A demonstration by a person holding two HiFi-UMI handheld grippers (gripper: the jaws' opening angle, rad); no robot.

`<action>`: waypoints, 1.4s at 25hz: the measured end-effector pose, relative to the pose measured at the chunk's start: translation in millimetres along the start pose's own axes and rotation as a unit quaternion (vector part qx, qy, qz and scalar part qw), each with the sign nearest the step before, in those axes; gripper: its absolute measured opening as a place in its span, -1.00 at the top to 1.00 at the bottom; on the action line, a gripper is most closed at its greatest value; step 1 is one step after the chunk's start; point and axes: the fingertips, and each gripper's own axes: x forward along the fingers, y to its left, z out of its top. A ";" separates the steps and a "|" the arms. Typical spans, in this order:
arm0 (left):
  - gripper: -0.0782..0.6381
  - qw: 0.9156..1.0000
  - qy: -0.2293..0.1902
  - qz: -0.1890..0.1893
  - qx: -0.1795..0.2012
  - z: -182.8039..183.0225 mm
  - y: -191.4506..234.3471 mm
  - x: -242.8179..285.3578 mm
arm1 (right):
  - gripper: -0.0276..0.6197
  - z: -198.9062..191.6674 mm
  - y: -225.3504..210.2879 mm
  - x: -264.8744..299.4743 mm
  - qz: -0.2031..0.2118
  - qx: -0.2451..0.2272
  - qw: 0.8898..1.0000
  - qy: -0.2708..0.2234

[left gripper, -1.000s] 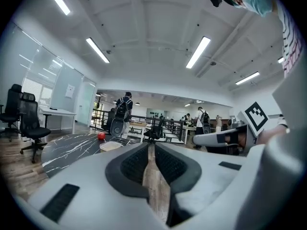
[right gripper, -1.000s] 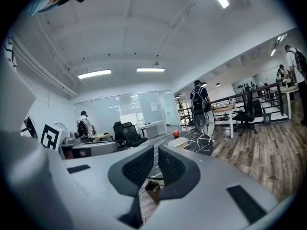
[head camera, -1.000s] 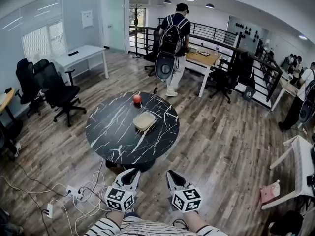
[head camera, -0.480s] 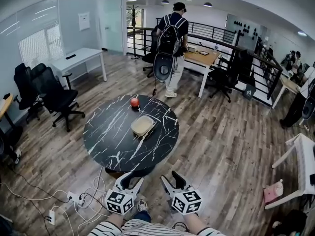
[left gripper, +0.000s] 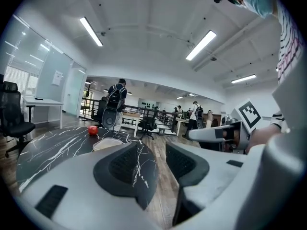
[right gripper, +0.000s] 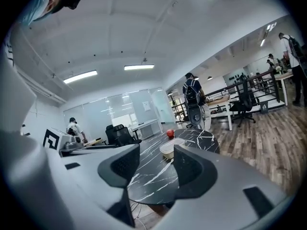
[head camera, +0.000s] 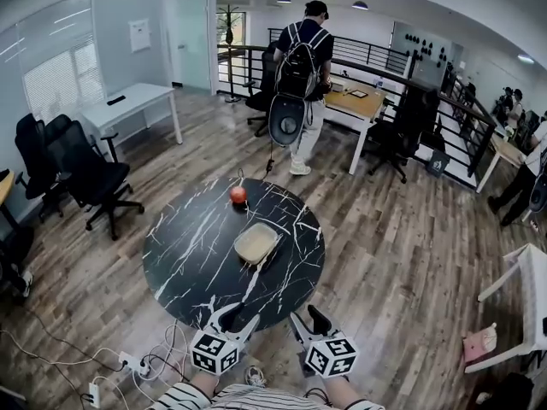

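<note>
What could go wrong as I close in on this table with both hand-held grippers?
1. White cables trail across the wooden floor beside the left hand-held gripper: a trip hazard.
2. The red apple sits near the far rim of the round black marble table; a nudge might roll it off.
3. The shallow beige container lies mid-table, a long reach.

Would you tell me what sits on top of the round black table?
A red apple near the far edge and a pale shallow container near the middle sit on the table. What the container holds cannot be seen.
</note>
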 end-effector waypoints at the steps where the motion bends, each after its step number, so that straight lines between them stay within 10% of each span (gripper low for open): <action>1: 0.32 1.000 0.002 -0.001 0.001 2.2 12.9 5.2 | 0.25 -0.2 -0.7 14.0 0.000 0.001 1.000 0.003; 17: 0.32 0.999 0.029 0.013 -0.043 -10.1 133.8 65.4 | 0.25 12.2 -33.0 141.3 -0.009 0.002 0.999 0.032; 35: 0.32 0.980 0.027 0.167 -0.108 -5.3 227.7 149.3 | 0.25 32.8 -108.5 290.0 0.094 -0.037 0.988 0.121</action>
